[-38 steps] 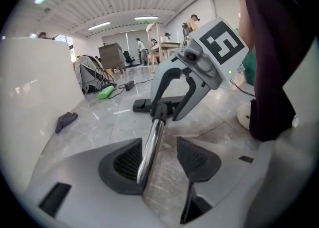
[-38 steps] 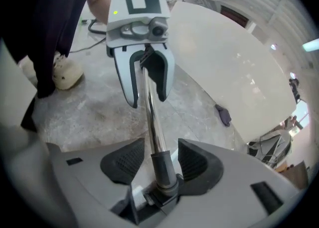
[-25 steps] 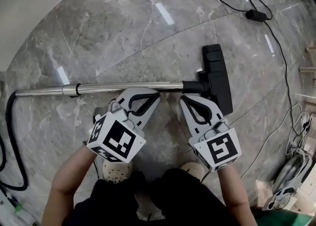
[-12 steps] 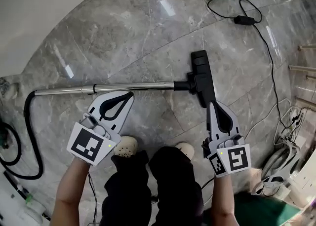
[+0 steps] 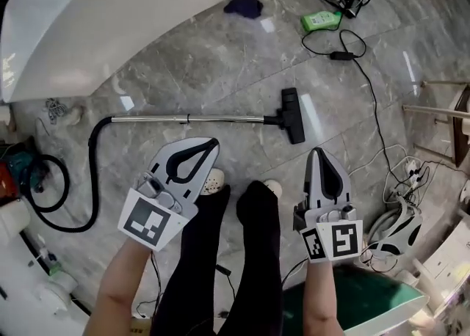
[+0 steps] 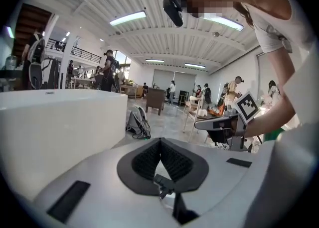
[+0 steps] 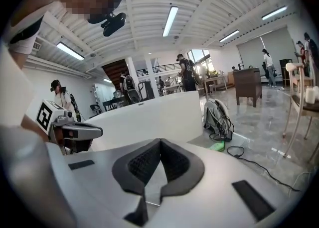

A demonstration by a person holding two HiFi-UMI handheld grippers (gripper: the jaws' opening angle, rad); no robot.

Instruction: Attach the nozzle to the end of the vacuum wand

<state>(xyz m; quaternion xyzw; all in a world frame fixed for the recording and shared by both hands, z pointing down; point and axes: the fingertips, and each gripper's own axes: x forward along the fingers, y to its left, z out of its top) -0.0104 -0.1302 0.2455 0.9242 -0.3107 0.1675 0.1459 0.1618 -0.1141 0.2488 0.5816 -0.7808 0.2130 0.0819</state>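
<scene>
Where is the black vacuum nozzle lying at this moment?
In the head view, the nozzle lies on the grey floor near centre, at the right end of the metal wand.

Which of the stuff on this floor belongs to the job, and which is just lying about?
Job: wand; nozzle, at the wand's right end; hose, at its left end.

Lying about: green box; blue cloth; adapter on its cable.

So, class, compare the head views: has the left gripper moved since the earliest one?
Yes. The left gripper has come away from the vacuum wand: its tip reached it before, now floor shows between them.
</scene>
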